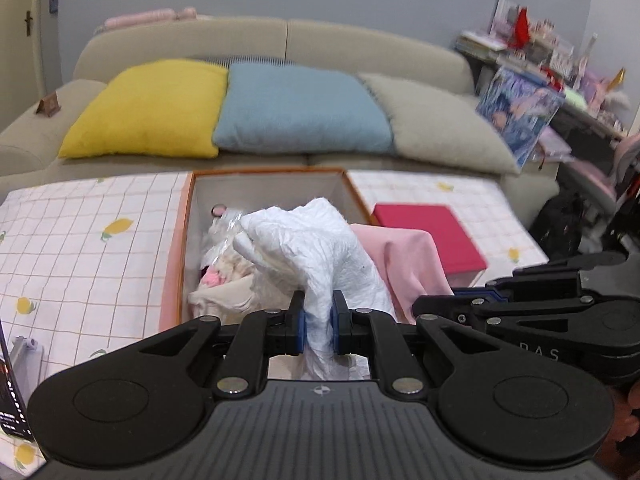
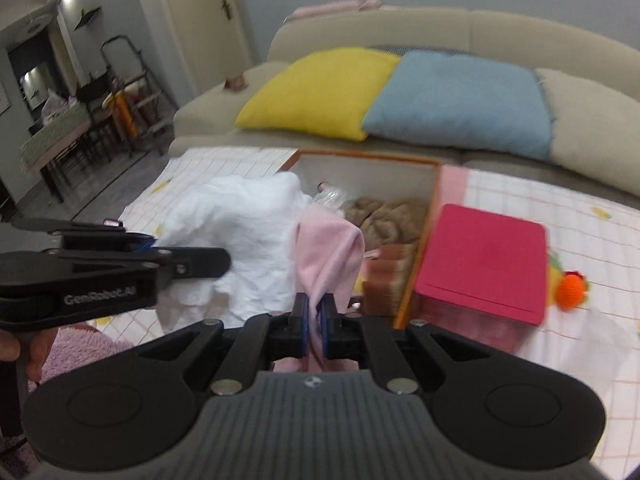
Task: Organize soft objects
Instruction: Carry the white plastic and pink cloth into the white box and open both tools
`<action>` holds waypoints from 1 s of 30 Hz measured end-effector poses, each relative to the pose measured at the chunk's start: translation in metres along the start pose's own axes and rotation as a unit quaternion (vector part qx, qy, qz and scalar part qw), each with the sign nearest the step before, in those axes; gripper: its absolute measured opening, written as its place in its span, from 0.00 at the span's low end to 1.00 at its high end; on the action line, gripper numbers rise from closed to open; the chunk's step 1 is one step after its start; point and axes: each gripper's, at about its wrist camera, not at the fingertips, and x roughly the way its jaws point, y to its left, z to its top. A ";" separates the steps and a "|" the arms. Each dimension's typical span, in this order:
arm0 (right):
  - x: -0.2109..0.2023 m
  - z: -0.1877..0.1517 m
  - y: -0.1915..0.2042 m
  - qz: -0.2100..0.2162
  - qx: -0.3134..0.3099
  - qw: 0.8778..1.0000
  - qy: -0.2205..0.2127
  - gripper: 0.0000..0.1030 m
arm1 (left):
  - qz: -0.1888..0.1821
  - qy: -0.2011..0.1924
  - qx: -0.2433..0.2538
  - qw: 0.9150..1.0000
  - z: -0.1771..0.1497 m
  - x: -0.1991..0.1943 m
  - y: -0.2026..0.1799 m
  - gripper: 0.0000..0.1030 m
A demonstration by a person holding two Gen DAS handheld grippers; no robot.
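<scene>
My left gripper [image 1: 319, 320] is shut on a crumpled white cloth [image 1: 316, 248] and holds it over the near edge of an open orange box [image 1: 176, 248]. My right gripper [image 2: 316, 322] is shut on a pink cloth [image 2: 328, 252], held just in front of the same orange box [image 2: 428, 216]. The white cloth [image 2: 240, 236] hangs to its left, with the left gripper's body [image 2: 112, 276] beside it. The box holds a beige cloth [image 1: 224, 292], a brown fuzzy cloth [image 2: 384, 216], a pink item [image 1: 212, 278] and clear plastic [image 1: 224, 224]. The pink cloth [image 1: 404, 264] shows right of the white cloth.
A red box [image 2: 484, 260] stands right of the orange box on the lemon-print checked cloth [image 1: 80, 240]. An orange knitted toy [image 2: 572, 290] lies further right. Behind is a beige sofa [image 1: 288, 40] with yellow [image 1: 152, 108], blue [image 1: 300, 108] and beige [image 1: 436, 120] cushions. Cluttered shelves [image 1: 552, 80] stand at right.
</scene>
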 end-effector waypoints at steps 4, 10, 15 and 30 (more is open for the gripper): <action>0.030 0.010 0.001 -0.004 -0.009 0.999 0.042 0.03 | 0.008 0.046 0.019 0.999 0.001 0.025 0.009 0.13; 0.069 0.008 0.001 -0.013 -0.026 0.993 0.112 0.03 | 0.005 0.110 0.046 0.993 -0.001 0.061 0.015 0.13; 0.094 0.005 -0.002 -0.020 -0.031 0.986 0.162 0.03 | 0.006 0.151 0.069 0.986 -0.003 0.082 0.015 0.13; 0.131 0.008 -0.001 -0.055 -0.085 0.973 0.209 0.05 | 0.029 0.219 0.077 0.972 -0.020 0.125 0.018 0.19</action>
